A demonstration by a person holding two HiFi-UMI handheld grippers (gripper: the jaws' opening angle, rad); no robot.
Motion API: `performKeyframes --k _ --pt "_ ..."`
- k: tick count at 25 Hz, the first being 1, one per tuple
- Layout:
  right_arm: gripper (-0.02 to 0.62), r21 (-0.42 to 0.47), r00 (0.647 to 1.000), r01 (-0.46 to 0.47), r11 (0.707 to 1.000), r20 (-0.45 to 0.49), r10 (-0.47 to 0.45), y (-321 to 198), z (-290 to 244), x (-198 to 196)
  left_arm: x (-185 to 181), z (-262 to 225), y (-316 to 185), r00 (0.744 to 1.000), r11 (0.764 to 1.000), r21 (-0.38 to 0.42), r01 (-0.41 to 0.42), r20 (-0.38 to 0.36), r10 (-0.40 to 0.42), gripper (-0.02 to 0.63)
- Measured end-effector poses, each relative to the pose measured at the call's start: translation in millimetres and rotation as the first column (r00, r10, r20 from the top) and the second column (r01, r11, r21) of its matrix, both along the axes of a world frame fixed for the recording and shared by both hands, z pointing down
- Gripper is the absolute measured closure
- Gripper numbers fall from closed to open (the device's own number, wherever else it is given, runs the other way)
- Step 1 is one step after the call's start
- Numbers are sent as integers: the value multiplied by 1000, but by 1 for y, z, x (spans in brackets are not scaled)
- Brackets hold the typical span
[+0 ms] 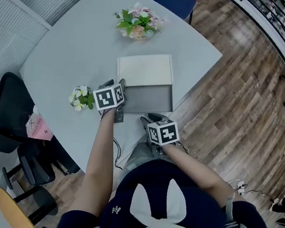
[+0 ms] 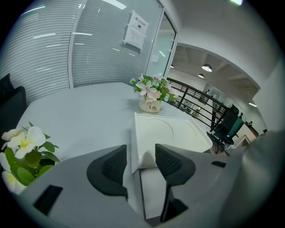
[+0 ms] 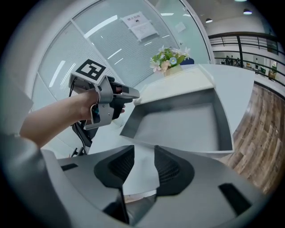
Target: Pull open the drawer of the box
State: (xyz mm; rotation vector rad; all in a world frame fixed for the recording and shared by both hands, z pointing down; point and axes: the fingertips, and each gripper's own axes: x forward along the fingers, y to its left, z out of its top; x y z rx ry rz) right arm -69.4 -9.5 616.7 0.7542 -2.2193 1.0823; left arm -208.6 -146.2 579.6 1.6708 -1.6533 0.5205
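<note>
A flat white box (image 1: pixel 145 67) lies on the pale grey table (image 1: pixel 73 47), its grey drawer (image 1: pixel 150 98) pulled out toward me and showing nothing inside. My left gripper (image 1: pixel 121 85) sits at the box's near-left corner. In the left gripper view that corner of the box (image 2: pixel 173 131) lies between the left gripper's (image 2: pixel 140 162) jaws, a thin strip of table showing beside the left pad, and the drawer (image 2: pixel 153 187) runs below. My right gripper (image 1: pixel 148 119) hovers just in front of the drawer (image 3: pixel 178 124); the right gripper (image 3: pixel 140 167) is open and empty. The left gripper (image 3: pixel 133 94) shows there too.
A pot of pink and white flowers (image 1: pixel 139 24) stands behind the box, and a small white flower sprig (image 1: pixel 81 98) lies left of my left gripper. A black chair (image 1: pixel 5 111) stands at the table's left. The table's edge runs just under the drawer front, with wooden floor (image 1: pixel 228 108) at the right.
</note>
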Motion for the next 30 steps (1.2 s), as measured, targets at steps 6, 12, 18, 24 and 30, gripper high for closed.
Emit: performKeyframes --k 6,12,18,24,30 --pt "471 195 1000 9 981 -21 -5 -16 -34 6 5 -19 17 1000 999 44 -4 18 3 431" --pt "500 306 1000 -30 951 3 31 -32 -69 19 17 -50 39 1000 990 142 4 7 -5 513" --pt "554 359 999 -52 932 31 44 -36 -92 26 41 -81 59 999 970 239 -39 40 30 566" --pt "589 439 999 -37 898 33 25 -35 -115 32 71 -97 83 994 957 271 -99 71 83 575" --pt "592 491 1000 -23 871 30 10 -28 -131 40 88 -101 107 995 960 264 -96 46 87 583"
